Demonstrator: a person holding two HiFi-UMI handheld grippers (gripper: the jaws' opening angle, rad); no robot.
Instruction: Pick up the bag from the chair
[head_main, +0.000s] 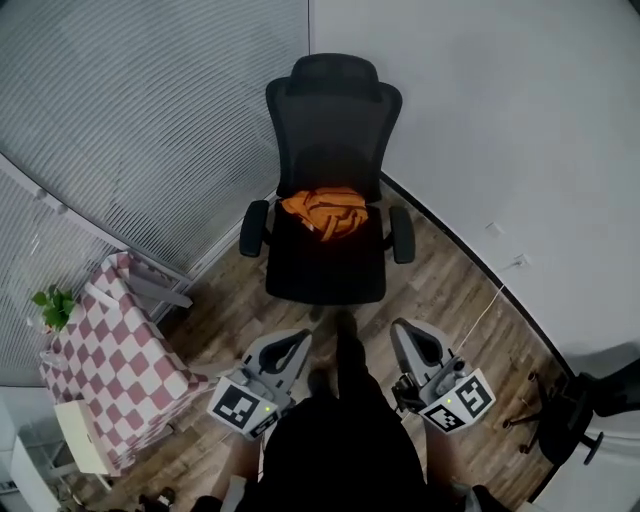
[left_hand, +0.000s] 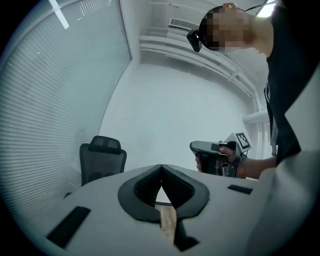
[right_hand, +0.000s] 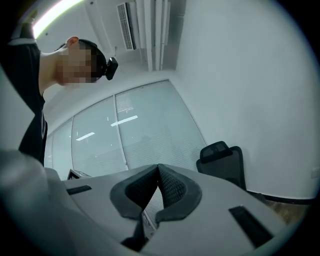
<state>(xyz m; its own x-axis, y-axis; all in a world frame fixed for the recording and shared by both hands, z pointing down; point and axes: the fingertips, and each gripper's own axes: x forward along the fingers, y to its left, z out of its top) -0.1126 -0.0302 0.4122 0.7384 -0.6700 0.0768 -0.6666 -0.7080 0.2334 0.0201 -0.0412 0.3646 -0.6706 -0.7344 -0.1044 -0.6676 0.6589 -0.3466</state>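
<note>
Orange bag (head_main: 325, 212): a crumpled heap at the back of the seat of the black office chair (head_main: 325, 268), touching the backrest. In the head view its long axis runs 9 to 3 o'clock across the seat. It has no clear front end, and I cannot make out any handles.

Left gripper (head_main: 293, 343) is at 7 o'clock from the bag and right gripper (head_main: 408, 330) at 5 o'clock. Both are well apart from the chair and point toward 12. Each claw is fully closed, tips meeting, with nothing between them.

Checked tablecloth (head_main: 115, 350) at 8 o'clock, small green plant (head_main: 55, 305) by its 10 o'clock corner. Wood floor (head_main: 450, 290).
</note>
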